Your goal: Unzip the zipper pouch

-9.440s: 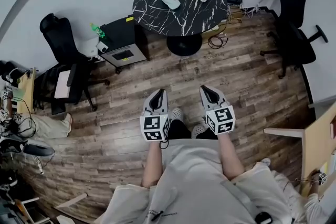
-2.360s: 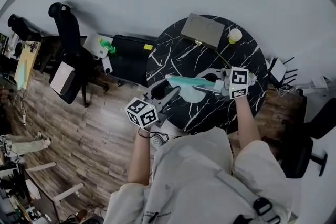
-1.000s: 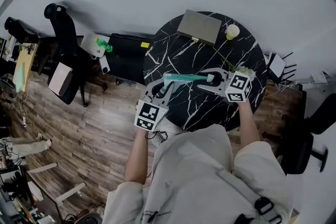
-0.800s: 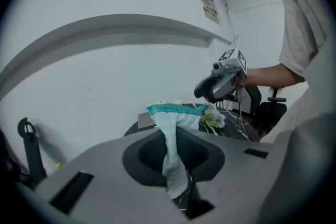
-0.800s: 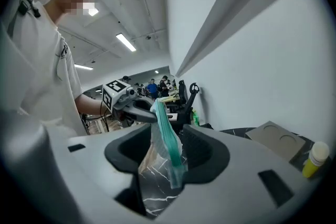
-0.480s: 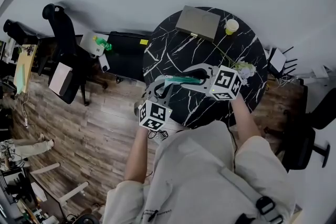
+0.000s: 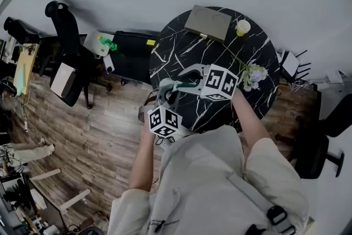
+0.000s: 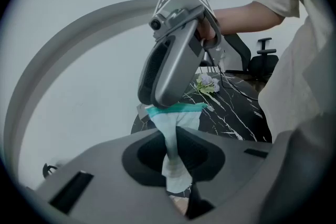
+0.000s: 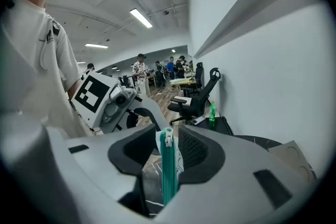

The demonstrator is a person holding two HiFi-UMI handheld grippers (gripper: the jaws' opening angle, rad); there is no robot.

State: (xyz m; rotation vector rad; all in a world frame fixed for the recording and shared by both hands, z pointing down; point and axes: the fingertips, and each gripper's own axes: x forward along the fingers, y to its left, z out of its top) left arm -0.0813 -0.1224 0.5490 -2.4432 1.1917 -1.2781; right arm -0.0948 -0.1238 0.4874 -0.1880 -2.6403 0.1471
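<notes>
The zipper pouch (image 7: 185,84), pale blue cloth with a teal zipper band, hangs over the near left part of the round black marble table (image 7: 220,113). My left gripper (image 7: 168,89) is shut on the pouch's cloth (image 8: 176,128), which runs up out of its jaws (image 8: 176,157). My right gripper (image 7: 186,77) reaches in from the right, its tips at the left end of the teal band (image 8: 157,103). In the right gripper view the teal zipper (image 9: 168,165) and its white pull (image 9: 168,137) stand between the jaws (image 9: 168,153). Those jaws have just been closing, with a small gap still beside the zipper.
On the table's far side lie a grey laptop (image 7: 208,23) and a pale cup (image 7: 242,26), with a flower sprig (image 7: 252,75) at the right. A black office chair (image 7: 66,25) and a low black cabinet (image 7: 129,52) with a green bottle (image 7: 107,42) stand to the left.
My right gripper has slid left along the pouch toward the left gripper, so less of the teal band shows between them. The left gripper has sunk a little and rolled.
</notes>
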